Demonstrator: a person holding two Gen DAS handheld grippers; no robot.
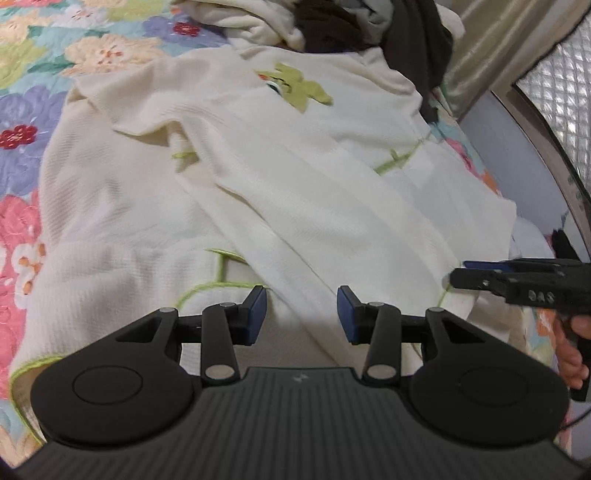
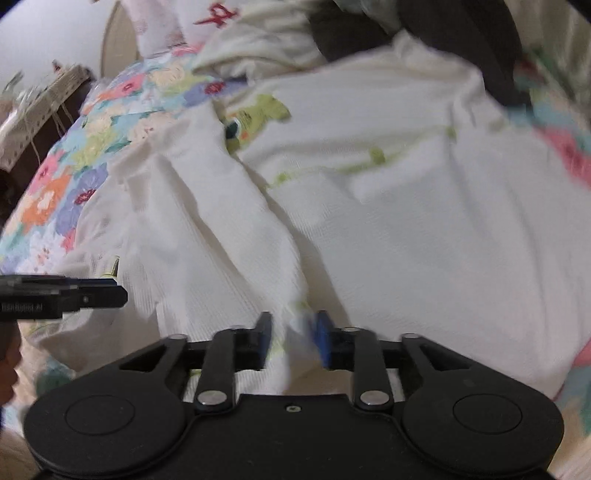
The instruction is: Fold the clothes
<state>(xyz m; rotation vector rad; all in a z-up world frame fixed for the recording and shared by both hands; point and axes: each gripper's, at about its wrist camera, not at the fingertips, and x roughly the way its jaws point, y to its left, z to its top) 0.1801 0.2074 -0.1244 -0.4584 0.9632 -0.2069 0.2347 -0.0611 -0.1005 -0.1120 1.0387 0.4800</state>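
A cream garment [image 1: 229, 192] with green trim and a green patch lies spread and creased on a floral quilt [image 1: 26, 122]. My left gripper [image 1: 302, 314] is open just above the garment's near hem, nothing between its blue pads. My right gripper [image 2: 293, 338] is partly closed, with a fold of the cream garment [image 2: 406, 229] between its pads; the view is blurred. The right gripper [image 1: 458, 277] also shows at the right in the left wrist view, at the garment's right edge. The left gripper [image 2: 118, 291] shows at the left in the right wrist view.
A heap of other clothes, cream and dark brown [image 1: 369, 26], sits at the far end of the quilt. A curtain [image 1: 495, 48] and a patterned glass pane [image 1: 565, 96] stand at the right. A headboard [image 2: 40, 99] lies at the left in the right wrist view.
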